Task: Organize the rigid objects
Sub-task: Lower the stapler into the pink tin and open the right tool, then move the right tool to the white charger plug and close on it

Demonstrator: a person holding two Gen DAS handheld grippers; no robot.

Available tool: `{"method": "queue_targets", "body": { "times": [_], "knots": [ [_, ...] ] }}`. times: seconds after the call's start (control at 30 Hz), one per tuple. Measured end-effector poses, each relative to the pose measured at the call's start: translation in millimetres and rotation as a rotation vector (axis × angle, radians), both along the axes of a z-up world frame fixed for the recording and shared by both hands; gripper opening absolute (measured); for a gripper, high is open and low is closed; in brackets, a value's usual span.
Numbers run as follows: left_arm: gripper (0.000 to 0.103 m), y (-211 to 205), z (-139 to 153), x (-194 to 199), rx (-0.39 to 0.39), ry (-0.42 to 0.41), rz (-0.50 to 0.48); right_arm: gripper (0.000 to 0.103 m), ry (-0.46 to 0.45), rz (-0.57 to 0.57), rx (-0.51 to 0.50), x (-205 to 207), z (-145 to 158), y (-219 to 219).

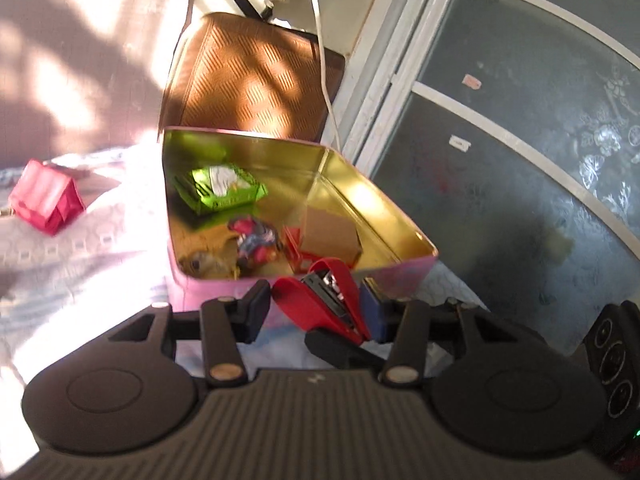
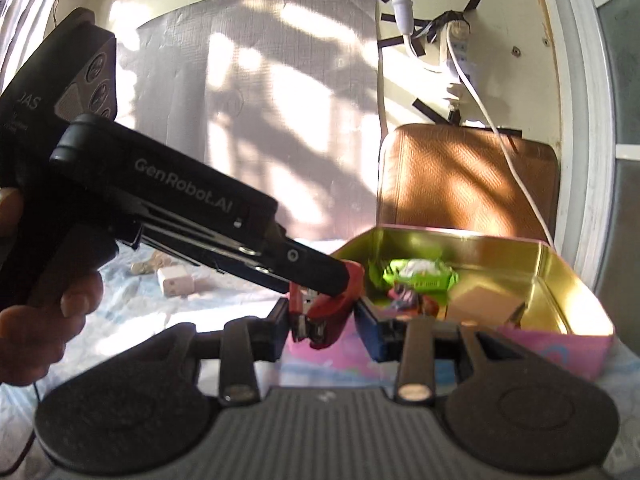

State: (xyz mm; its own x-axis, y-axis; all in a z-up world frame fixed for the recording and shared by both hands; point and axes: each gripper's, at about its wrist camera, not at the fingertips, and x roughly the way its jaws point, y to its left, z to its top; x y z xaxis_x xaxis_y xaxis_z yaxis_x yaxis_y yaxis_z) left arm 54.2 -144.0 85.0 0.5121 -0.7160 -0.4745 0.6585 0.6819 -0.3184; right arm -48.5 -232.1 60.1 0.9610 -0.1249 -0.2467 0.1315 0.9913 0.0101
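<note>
Stowing is the step in hand: the red metal stapler (image 1: 320, 308), hinged partly open, hangs in the air just short of the near wall of the open pink square tin with a gold interior (image 1: 408, 276), which stands on a pale patterned cloth. Both tools meet at it. The right tongs (image 2: 322, 316) appear to pinch the stapler, whose body fills the gap between their pads. The left tongs (image 1: 314, 300) straddle it too, but I cannot tell whether their pads press on it or merely flank it.

My judgement is that the next move calls for one tool to take sole charge, lift the stapler over the near rim and set it down in the free floor space, clear of the green packet (image 1: 224, 188) and small cardboard box (image 1: 330, 232).

Only the right wrist view shows the left tool side-on, with the person's hand (image 2: 36, 304) on it and a white plug adapter (image 2: 176, 280) beyond. Only the left view shows a pink box (image 1: 44, 200) lying well apart from the tin.
</note>
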Motion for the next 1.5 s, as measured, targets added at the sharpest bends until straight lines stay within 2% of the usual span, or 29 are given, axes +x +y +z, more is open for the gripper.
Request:
{"method": "queue_targets", "body": {
  "times": [0.1, 0.17, 0.27, 0.4, 0.5, 0.6, 0.7, 0.9, 1.03, 1.23, 1.5],
  "knots": [
    [0.051, -10, 4, 34, 0.019, -0.019, 0.034, 0.036, 0.003, -0.003, 0.032, 36, 6, -21],
    [0.051, -15, 1, 55, 0.032, -0.004, 0.056, 0.036, 0.022, -0.008, 0.039, 58, 5, -32],
    [0.051, -21, -8, 81, 0.057, 0.026, 0.089, 0.037, 0.059, -0.021, 0.028, 88, -6, -41],
    [0.050, -23, -20, 94, 0.105, 0.057, 0.146, 0.038, 0.115, -0.071, 0.007, 113, -22, -43],
    [0.051, -14, -18, 84, 0.101, 0.021, 0.147, 0.037, 0.085, -0.060, 0.027, 101, -23, -40],
    [0.052, -7, -10, 65, 0.157, -0.067, 0.177, 0.037, 0.049, -0.070, 0.010, 81, -21, -31],
    [0.052, 7, -4, 48, 0.162, -0.115, 0.197, 0.037, 0.002, -0.066, 0.040, 55, -18, -22],
    [0.052, 58, -9, 24, 0.199, -0.171, 0.325, 0.037, -0.080, -0.012, 0.078, 25, -6, 7],
    [0.052, 96, -24, 21, 0.237, -0.142, 0.415, 0.039, -0.049, 0.069, 0.078, 33, -7, 34],
    [0.052, 150, -48, 18, 0.319, -0.126, 0.545, 0.039, 0.055, 0.183, 0.105, 63, -21, 77],
    [0.052, 210, -67, 23, 0.326, -0.088, 0.674, 0.042, 0.158, 0.262, 0.074, 99, -30, 114]
  ]
}}
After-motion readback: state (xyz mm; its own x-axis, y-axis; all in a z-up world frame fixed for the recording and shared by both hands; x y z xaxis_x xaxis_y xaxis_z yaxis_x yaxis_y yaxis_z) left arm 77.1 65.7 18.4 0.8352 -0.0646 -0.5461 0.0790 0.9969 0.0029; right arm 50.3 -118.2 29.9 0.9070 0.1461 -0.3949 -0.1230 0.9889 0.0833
